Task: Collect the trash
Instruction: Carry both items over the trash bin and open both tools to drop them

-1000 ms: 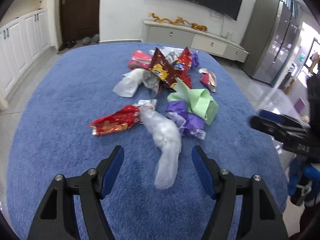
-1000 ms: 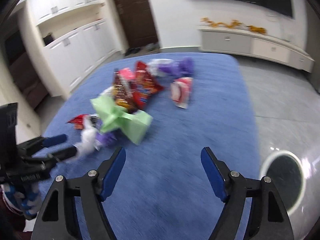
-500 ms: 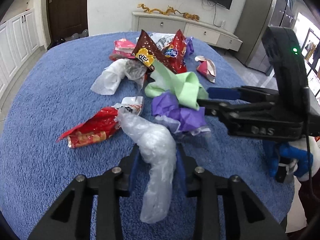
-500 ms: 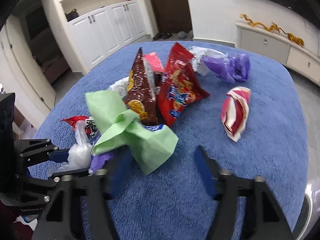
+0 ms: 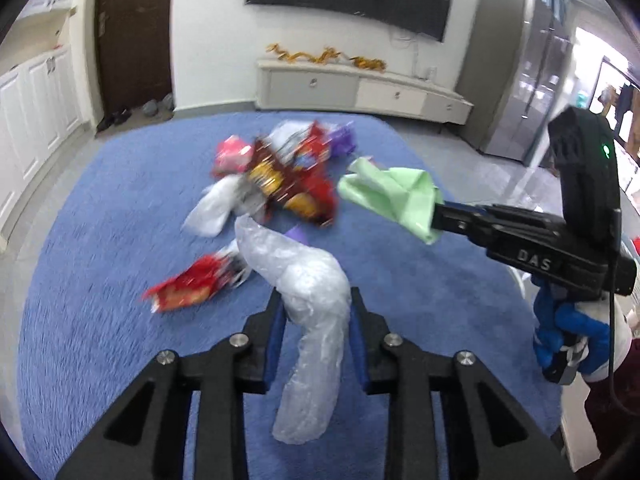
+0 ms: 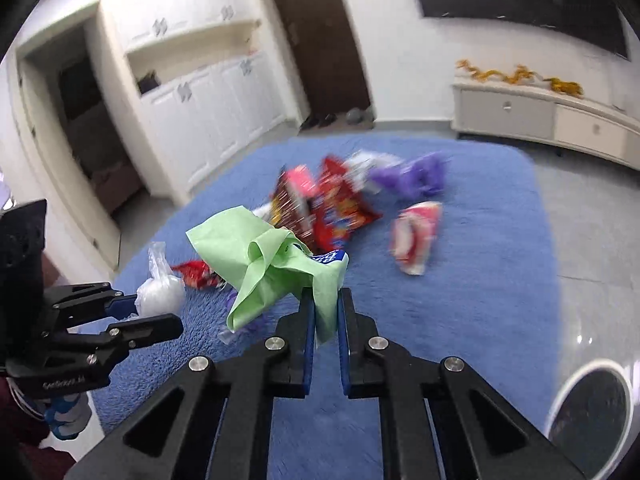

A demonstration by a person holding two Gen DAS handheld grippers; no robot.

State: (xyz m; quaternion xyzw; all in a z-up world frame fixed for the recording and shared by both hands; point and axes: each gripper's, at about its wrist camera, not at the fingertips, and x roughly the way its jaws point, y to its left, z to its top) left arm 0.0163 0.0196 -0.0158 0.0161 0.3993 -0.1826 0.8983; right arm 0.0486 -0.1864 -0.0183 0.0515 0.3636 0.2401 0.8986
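Left hand-held gripper (image 5: 316,316) clamped on clear plastic bag (image 5: 308,300), frame centre, lifted off blue table (image 5: 80,300). Right hand-held gripper (image 6: 323,320) pinching green bag (image 6: 272,264), lower centre. Only right view shows round bin (image 6: 592,412), lower right corner. Snack wrappers (image 5: 288,184) blurred mid-table.

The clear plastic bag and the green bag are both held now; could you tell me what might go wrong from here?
1. The left tool pinches the clear plastic bag mid-length; the slick film could slip out.
2. The right tool grips only an edge of the green bag, which may pull free.
3. Its hanging folds could snag the snack wrappers underneath.
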